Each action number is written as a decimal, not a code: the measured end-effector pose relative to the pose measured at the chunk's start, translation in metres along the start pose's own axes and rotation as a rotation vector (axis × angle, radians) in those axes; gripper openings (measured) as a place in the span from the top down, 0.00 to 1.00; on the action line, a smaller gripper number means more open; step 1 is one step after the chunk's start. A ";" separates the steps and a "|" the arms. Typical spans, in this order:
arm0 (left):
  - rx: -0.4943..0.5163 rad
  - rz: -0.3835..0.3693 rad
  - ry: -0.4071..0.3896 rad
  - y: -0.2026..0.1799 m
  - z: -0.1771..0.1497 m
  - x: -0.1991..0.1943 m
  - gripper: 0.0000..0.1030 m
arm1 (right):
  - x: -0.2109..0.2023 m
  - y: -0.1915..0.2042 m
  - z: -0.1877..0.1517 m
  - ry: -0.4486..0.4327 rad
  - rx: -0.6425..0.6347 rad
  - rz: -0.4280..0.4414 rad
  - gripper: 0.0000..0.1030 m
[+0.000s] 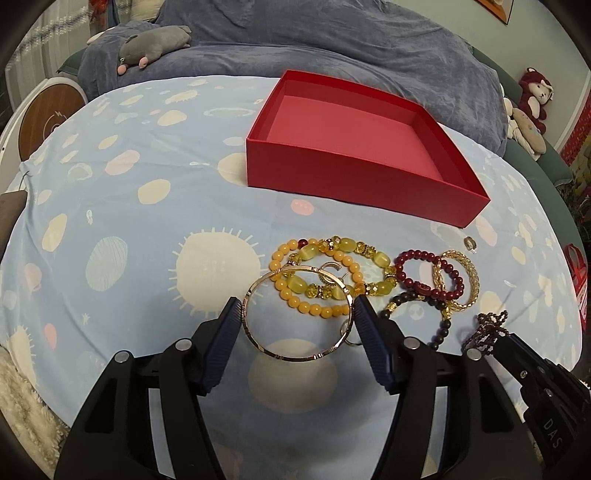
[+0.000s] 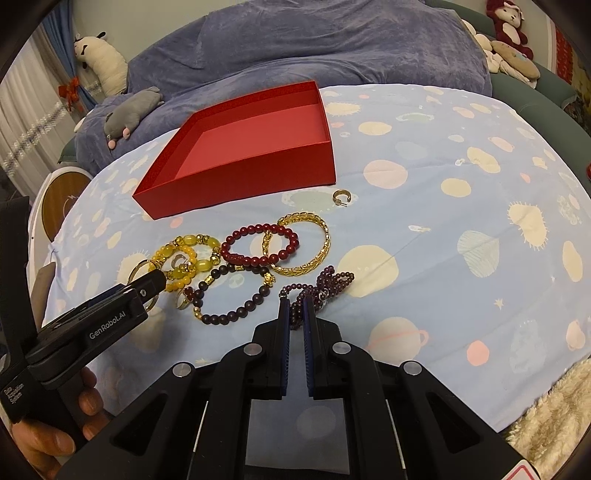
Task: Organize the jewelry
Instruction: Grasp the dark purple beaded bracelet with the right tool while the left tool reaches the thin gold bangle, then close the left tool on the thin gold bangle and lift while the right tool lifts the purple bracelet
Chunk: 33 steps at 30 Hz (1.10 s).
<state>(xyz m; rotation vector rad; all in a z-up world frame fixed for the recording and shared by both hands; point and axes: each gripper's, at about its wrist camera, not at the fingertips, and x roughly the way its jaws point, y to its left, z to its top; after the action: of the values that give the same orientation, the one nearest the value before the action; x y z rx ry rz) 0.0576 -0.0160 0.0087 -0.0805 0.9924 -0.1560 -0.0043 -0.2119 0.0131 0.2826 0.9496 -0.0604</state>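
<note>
A pile of bracelets lies on a light blue patterned cloth in front of an empty red box (image 1: 354, 147), also in the right wrist view (image 2: 255, 147). My left gripper (image 1: 297, 304) is open, its fingers on either side of a thin rose-gold bangle (image 1: 273, 349). Behind it lie yellow bead bracelets (image 1: 332, 266), a dark red bead bracelet (image 1: 428, 273) and a gold chain bangle (image 1: 469, 277). My right gripper (image 2: 294, 304) is shut on a purple bead string (image 2: 325, 284). A dark brown bead bracelet (image 2: 232, 314) lies left of it.
A small gold ear cuff (image 2: 340, 196) lies alone near the box corner. A purple blanket (image 2: 332, 48) with a grey plush toy (image 2: 129, 110) lies behind the cloth. More plush toys (image 2: 509, 26) sit at the far right. A fluffy cream rug (image 2: 554, 417) edges the cloth.
</note>
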 end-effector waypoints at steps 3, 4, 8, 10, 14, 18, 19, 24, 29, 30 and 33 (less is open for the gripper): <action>0.000 -0.008 -0.010 -0.001 0.004 -0.012 0.42 | -0.010 0.002 0.002 -0.015 -0.003 0.009 0.93; 0.002 -0.008 -0.016 -0.002 0.005 -0.017 0.42 | -0.015 0.002 0.004 -0.022 -0.004 0.009 0.93; 0.004 -0.019 -0.026 -0.004 0.012 -0.033 0.42 | -0.029 0.005 0.011 -0.049 -0.016 0.013 0.96; 0.006 -0.023 -0.030 -0.004 0.016 -0.039 0.42 | -0.032 0.006 0.015 -0.053 -0.025 0.014 0.99; 0.010 -0.023 -0.040 -0.003 0.023 -0.047 0.42 | -0.034 0.009 0.021 -0.063 -0.038 0.021 0.99; 0.004 -0.018 -0.037 -0.001 0.025 -0.048 0.42 | -0.034 0.008 0.021 -0.065 -0.040 0.022 0.99; 0.002 -0.020 -0.032 0.000 0.024 -0.047 0.42 | -0.034 0.008 0.021 -0.062 -0.034 0.027 0.99; 0.001 -0.022 -0.015 0.000 0.017 -0.043 0.42 | -0.014 -0.001 0.008 0.017 -0.019 -0.012 0.73; 0.012 -0.021 -0.005 -0.002 0.011 -0.039 0.42 | 0.006 -0.005 -0.003 0.067 -0.021 -0.047 0.67; 0.011 -0.024 -0.003 -0.002 0.011 -0.039 0.42 | 0.010 -0.006 -0.003 0.076 -0.019 -0.049 0.67; 0.014 -0.023 0.002 -0.003 0.011 -0.036 0.42 | 0.020 -0.007 -0.006 0.097 -0.022 -0.057 0.67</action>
<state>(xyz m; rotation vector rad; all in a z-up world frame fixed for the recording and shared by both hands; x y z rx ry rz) 0.0469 -0.0126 0.0446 -0.0792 0.9921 -0.1838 0.0012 -0.2157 -0.0080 0.2400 1.0539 -0.0892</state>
